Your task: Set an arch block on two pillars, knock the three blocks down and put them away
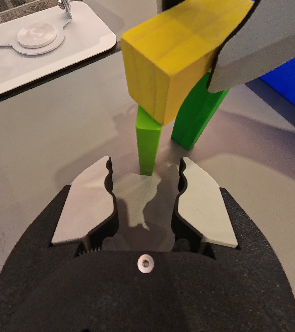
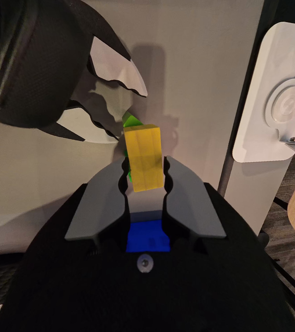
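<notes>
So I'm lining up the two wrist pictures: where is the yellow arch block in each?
Left wrist view: yellow arch block upper centre-right, atop the green pillars, the right gripper's finger at its far end.
Right wrist view: yellow arch block at centre, between the right gripper's fingertips.
Shared landmark: the blue box.

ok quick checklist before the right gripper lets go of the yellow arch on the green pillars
1. Both pillars upright: ok; near green pillar and far green pillar stand on the table.
2. Yellow arch over both pillars: ok, it spans them.
3. Arch fully seated and level: cannot tell; the contact faces are hidden.
4. Right gripper holding the arch: ok, fingers flank it.
5. Left gripper clear of the structure: ok; open and empty, though close to the near pillar.
6. Blue box clear of the pillars: ok, apart behind them.
</notes>
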Demonstrator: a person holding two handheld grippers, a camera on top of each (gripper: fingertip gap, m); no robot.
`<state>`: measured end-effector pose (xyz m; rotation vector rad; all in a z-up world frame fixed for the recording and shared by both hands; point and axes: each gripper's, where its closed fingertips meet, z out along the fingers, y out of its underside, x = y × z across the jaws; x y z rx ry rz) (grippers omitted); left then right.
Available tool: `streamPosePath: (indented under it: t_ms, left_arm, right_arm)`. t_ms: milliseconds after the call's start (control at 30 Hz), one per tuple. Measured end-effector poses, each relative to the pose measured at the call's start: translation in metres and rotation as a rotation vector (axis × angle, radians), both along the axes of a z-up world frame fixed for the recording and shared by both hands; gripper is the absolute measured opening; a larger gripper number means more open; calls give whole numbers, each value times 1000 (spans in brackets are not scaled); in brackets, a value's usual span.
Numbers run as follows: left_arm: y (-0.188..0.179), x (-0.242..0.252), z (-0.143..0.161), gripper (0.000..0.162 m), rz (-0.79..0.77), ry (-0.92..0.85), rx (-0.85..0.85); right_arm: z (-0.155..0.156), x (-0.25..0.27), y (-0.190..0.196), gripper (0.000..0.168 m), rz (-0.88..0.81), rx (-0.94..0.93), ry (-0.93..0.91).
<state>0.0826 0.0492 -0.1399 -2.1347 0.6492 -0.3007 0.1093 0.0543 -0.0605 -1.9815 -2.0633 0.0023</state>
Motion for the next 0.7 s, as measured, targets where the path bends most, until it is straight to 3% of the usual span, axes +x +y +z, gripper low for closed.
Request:
streamPosePath:
  t_ms: [233, 367, 533, 700]
  left_arm:
    - [-1, 0, 0, 74, -1, 7, 1]
    - [2, -8, 11, 85, 30, 3, 47]
    - [0, -22, 49, 91, 45, -22, 132]
    - [-9, -35, 101, 88, 52, -91, 244]
  right_arm:
    - [5, 0, 3, 53, -5, 39, 51]
    - [26, 0, -1, 56, -20, 76, 157]
    - [77, 8, -19, 59, -86, 135, 523]
    - [126, 32, -29, 62, -274, 230, 909]
